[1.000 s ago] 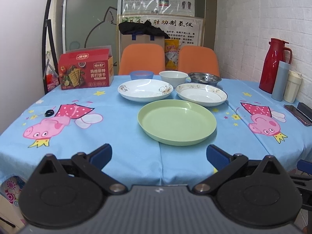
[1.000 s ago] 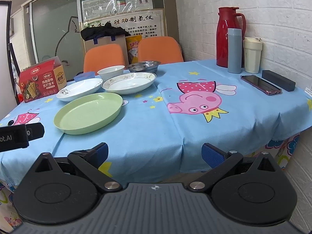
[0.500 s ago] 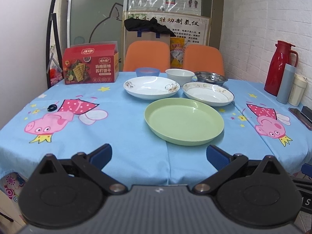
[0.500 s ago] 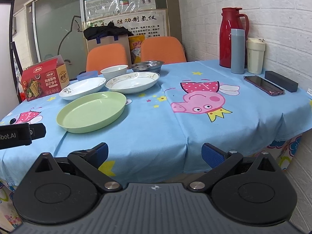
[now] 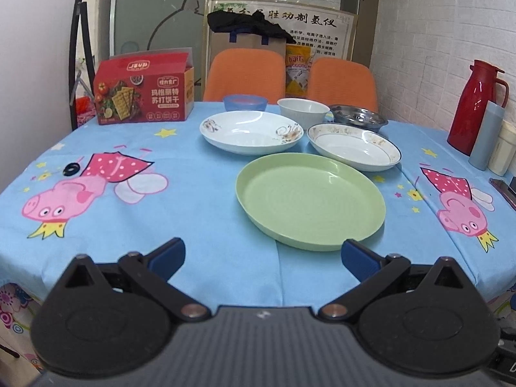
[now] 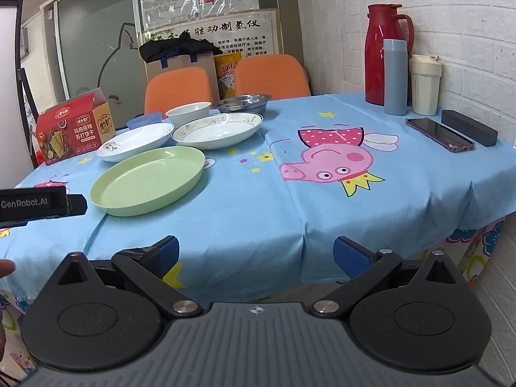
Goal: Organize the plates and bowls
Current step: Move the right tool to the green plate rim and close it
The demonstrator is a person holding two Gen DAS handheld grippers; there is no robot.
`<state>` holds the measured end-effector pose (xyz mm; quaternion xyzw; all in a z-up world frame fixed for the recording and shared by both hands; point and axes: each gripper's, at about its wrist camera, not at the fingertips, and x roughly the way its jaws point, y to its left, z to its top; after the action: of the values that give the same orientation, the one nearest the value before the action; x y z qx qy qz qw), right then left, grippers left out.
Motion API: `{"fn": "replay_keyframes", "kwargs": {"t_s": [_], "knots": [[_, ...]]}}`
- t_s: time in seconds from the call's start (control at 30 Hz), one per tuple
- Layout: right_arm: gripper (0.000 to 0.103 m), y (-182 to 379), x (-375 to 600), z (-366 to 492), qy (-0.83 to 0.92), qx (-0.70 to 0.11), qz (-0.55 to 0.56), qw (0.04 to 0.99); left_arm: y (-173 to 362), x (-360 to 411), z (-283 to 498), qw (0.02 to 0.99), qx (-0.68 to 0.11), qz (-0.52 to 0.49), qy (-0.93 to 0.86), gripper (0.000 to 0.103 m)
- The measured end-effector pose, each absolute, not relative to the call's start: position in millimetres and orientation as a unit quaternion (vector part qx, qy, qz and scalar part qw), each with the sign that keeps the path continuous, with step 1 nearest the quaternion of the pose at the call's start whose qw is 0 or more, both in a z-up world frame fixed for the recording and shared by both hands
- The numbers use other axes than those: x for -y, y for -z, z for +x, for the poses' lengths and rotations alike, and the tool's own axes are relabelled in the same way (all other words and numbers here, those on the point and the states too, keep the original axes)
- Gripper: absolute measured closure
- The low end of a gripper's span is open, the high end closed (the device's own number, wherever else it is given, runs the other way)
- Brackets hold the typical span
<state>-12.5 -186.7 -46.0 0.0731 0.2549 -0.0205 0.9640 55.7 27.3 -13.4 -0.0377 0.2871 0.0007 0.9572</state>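
On the counter (image 5: 206, 213) nothing's stacked yet: left to right sit the blue bowl (image 5: 245, 102), floral plate (image 5: 251, 132), green plate (image 5: 309, 200), white bowl (image 5: 303, 109), rimmed plate (image 5: 354, 146) and steel bowl (image 5: 359, 118) (contents hard to make out). The left gripper (image 5: 261, 256) and right gripper (image 6: 254, 253) both hang spread wide, empty, short of everything.
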Motion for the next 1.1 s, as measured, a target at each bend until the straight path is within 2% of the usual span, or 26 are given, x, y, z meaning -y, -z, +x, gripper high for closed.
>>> {"fn": "replay_keyframes", "kwargs": {"t_s": [0.2, 0.57, 0.83, 0.87, 0.97, 1.1], "knots": [[0.000, 47, 189, 10, 0.018, -0.272, 0.074, 0.959, 16, -40, 86, 0.950, -0.309, -0.047, -0.002, 0.000], [0.000, 30, 153, 96, -0.051, -0.291, 0.013, 0.955, 18, -71, 149, 0.929, -0.357, -0.087, 0.039, 0.000], [0.000, 41, 135, 142, -0.076, -0.314, -0.012, 0.946, 22, -78, 179, 0.922, -0.368, -0.091, 0.074, 0.001], [0.000, 44, 132, 145, -0.077, -0.315, -0.016, 0.946, 23, -77, 183, 0.922, -0.369, -0.088, 0.078, 0.002], [0.000, 49, 128, 151, -0.080, -0.322, -0.024, 0.943, 27, -73, 191, 0.918, -0.375, -0.086, 0.097, 0.012], [0.000, 55, 122, 157, -0.088, -0.330, -0.030, 0.939, 34, -74, 197, 0.915, -0.380, -0.085, 0.104, 0.014]]}}
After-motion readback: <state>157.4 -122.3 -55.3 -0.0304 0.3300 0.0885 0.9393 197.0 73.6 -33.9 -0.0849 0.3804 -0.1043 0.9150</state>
